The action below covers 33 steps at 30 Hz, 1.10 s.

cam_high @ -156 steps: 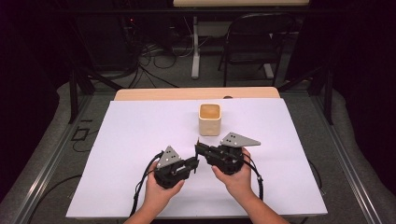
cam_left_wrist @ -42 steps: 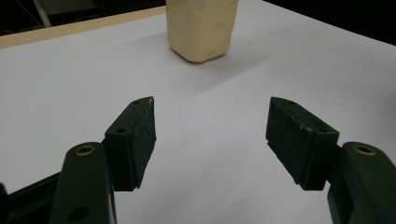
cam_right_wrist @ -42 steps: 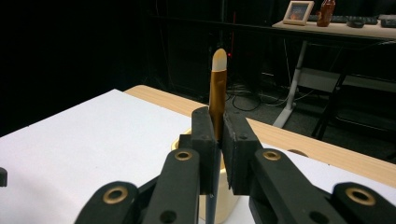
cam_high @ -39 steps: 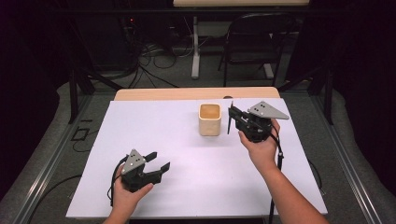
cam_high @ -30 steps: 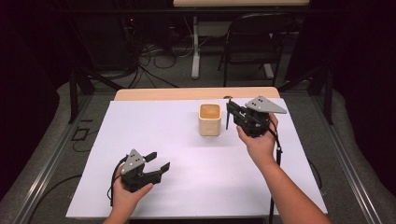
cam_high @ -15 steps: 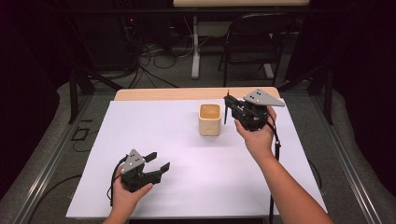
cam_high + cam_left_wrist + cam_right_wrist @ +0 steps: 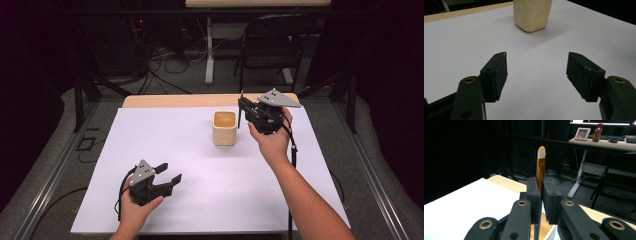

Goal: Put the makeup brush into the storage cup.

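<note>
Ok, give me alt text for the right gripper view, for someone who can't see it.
The right tongs are shut on a slim brown pen-like stick with a pale rounded tip, held upright between the black pads. Below is the white table cover and the rim of a tan cup; behind, a dark room with a desk.

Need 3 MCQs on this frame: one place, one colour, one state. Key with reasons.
1. Where is the right gripper?
A. just right of the cup
B. at the table's near edge
C. on the floor

2. What colour is the cup?
A. red
B. cream
C. blue

3. How are the left gripper jaws?
A. shut on the cup
B. shut on a pen
C. open

Key: A, high view shows it raised beside the cup; B, cream walls; C, wide gap with bare white table between; the pen is in the right jaws.
</note>
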Available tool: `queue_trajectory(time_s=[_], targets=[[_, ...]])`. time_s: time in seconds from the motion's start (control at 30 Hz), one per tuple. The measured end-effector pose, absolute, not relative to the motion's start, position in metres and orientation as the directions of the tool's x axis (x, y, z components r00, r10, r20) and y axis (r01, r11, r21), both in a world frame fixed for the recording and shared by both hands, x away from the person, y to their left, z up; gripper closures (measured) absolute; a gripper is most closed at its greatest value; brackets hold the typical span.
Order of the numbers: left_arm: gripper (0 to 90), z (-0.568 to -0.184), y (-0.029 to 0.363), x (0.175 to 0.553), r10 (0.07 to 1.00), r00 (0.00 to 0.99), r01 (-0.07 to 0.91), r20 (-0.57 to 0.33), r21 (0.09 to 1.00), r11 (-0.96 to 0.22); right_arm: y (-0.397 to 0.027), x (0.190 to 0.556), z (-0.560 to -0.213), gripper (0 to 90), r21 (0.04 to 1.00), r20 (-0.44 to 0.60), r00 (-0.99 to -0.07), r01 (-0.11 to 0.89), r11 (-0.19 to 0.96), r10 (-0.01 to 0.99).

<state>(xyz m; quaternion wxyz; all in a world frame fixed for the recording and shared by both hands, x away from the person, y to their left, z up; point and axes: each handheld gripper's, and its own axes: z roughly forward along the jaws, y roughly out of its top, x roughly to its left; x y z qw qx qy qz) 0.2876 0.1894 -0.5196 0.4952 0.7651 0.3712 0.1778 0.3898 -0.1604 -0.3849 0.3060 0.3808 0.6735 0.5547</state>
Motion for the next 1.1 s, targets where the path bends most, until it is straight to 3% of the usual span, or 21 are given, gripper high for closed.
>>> queue_trajectory(time_s=[1.1], targets=[[33.4,-0.52,0.193,0.29,0.747,0.656,0.4,-0.109,0.889,-0.222,-0.139,0.429,-0.384,84.0,0.973,0.004,-0.481,0.204,0.108,0.877]])
